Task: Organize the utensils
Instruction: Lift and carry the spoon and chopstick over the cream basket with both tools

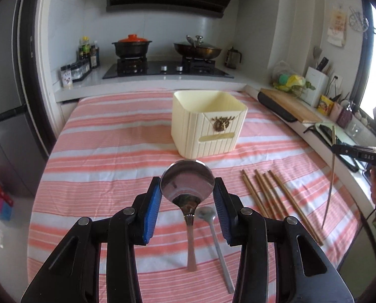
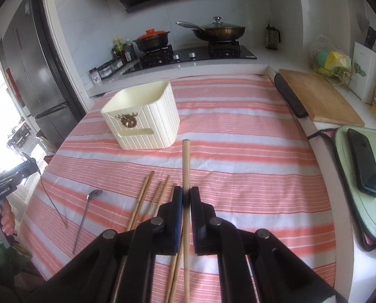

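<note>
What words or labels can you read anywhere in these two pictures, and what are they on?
"DAS" on the right hand-held gripper, seen from the left wrist.
"GenRobot.AI" on the left hand-held gripper, seen from the right wrist.
Spice jar, yellow packet and wall calendar print: too blurred to read.

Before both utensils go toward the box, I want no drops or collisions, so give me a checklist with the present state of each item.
1. Left gripper grips the large shiny metal spoon by its bowl, handle hanging down: ok.
2. Right gripper is shut on the single wooden chopstick: ok.
3. Cream ribbed plastic box stands upright with its top open: ok.
4. Striped cloth between the grippers and the box is free of obstacles: ok.
5. Small grey spoon and the remaining wooden chopsticks still lie on the cloth: not ok.
6. Firmness of the spoon grip on the rounded bowl: cannot tell.
</note>
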Demonstrator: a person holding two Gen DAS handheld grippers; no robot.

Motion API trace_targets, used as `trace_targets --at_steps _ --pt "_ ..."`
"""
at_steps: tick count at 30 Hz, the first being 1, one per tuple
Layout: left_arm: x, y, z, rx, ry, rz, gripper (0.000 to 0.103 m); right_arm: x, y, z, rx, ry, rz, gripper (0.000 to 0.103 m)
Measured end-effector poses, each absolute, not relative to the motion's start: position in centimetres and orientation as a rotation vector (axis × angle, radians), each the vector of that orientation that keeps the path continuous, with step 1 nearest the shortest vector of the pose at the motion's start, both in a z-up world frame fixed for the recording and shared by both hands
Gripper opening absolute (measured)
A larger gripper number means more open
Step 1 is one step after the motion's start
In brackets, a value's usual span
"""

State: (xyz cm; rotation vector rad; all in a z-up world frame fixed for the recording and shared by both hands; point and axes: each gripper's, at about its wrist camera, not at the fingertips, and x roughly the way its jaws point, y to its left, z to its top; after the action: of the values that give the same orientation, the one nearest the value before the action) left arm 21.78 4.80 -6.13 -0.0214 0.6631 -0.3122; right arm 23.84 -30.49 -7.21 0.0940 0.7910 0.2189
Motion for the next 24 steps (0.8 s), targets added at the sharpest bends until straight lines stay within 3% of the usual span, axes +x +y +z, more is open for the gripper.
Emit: trace_targets --at_steps 12,24 --pt "23.0 5.3 -1.8 -0.086 0.613 -0.379 0.041 22.0 -27.4 -1.8 0.056 0.609 0.284 0.006" --pt "32.6 3.8 9.5 -0.108 0.495 -0.422 0.041 31.8 -22.2 8.1 0.037 0.446 0.389 0.006"
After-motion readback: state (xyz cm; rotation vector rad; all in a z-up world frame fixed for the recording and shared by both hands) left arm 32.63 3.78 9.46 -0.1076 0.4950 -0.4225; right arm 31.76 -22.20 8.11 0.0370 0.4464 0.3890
